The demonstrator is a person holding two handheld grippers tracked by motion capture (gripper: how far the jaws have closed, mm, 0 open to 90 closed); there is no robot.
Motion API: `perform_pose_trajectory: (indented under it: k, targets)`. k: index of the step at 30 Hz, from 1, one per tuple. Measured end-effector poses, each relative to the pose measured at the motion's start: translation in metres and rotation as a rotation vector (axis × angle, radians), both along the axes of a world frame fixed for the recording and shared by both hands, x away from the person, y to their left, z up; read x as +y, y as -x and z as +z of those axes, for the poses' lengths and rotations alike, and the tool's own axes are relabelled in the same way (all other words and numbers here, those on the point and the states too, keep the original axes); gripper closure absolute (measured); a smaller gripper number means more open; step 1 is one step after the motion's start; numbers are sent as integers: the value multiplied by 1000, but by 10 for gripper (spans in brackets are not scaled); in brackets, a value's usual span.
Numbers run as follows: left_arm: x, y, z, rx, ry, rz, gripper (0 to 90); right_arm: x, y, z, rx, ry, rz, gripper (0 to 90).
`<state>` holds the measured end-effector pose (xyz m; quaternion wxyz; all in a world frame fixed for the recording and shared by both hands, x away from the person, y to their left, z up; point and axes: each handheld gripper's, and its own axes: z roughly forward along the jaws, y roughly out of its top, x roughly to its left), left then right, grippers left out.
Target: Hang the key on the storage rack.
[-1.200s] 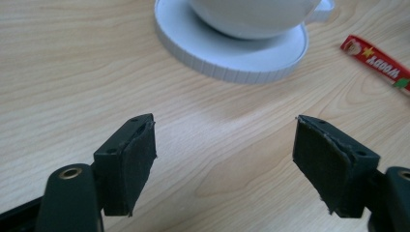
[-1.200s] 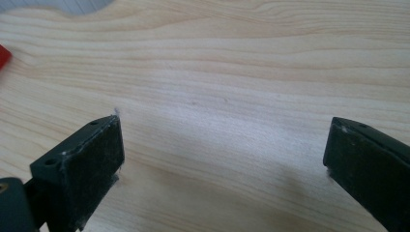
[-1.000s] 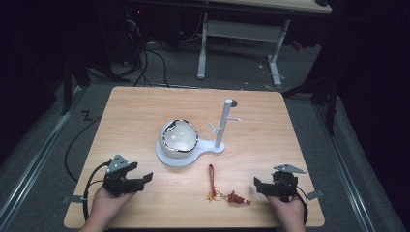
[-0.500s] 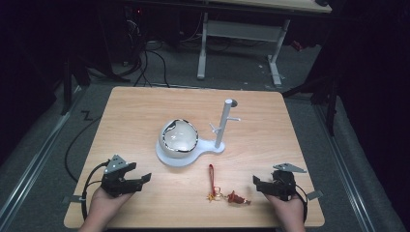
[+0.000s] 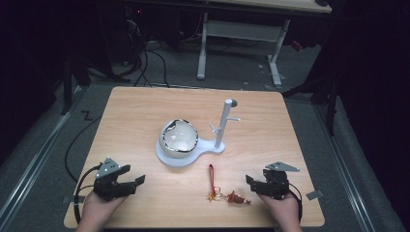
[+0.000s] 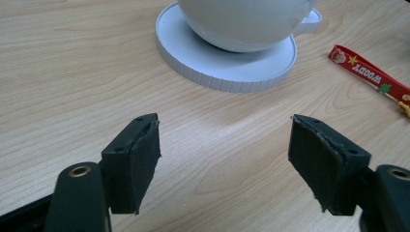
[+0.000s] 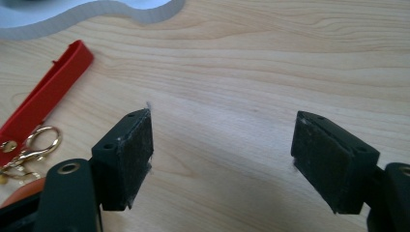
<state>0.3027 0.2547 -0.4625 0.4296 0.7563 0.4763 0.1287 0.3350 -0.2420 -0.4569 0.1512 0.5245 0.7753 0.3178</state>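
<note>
A red keychain strap (image 5: 211, 175) with a gold clasp and a small red charm (image 5: 235, 197) lies on the wooden table (image 5: 145, 111) near the front, right of the middle. Behind it stands a white stand (image 5: 181, 158) that carries a white globe (image 5: 180, 137) and a post with pegs (image 5: 225, 123). My right gripper (image 5: 251, 183) rests just right of the charm, jaws pointing left. Its jaws (image 7: 222, 154) have just been closing, stand open and hold nothing, with the strap (image 7: 46, 94) to their left. My left gripper (image 5: 134, 175) is open (image 6: 225, 159) over bare wood, facing the stand's base (image 6: 227, 67).
The left gripper's black cable (image 5: 80, 186) loops over the front left edge of the table. Beyond the far edge stand a white desk frame (image 5: 241, 31) and floor cables (image 5: 145, 58). Wood lies bare between the two grippers.
My right gripper has edged slightly left toward the keychain. The left hand, the stand and the keychain have stayed where they were.
</note>
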Motion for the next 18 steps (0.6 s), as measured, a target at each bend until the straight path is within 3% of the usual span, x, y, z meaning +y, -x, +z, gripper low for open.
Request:
perform_pose_trajectory:
  k: [6,12,18]
  targets:
    - [-3,-2,-3,11,-11,-16,280,12,3,0,14,48,40,279]
    - [-8,-3,-5,21,-28,-46,281,19,6,-4,64,93,40,381]
    - [-8,-2,-5,19,-26,-41,282,26,5,-2,128,218,47,430]
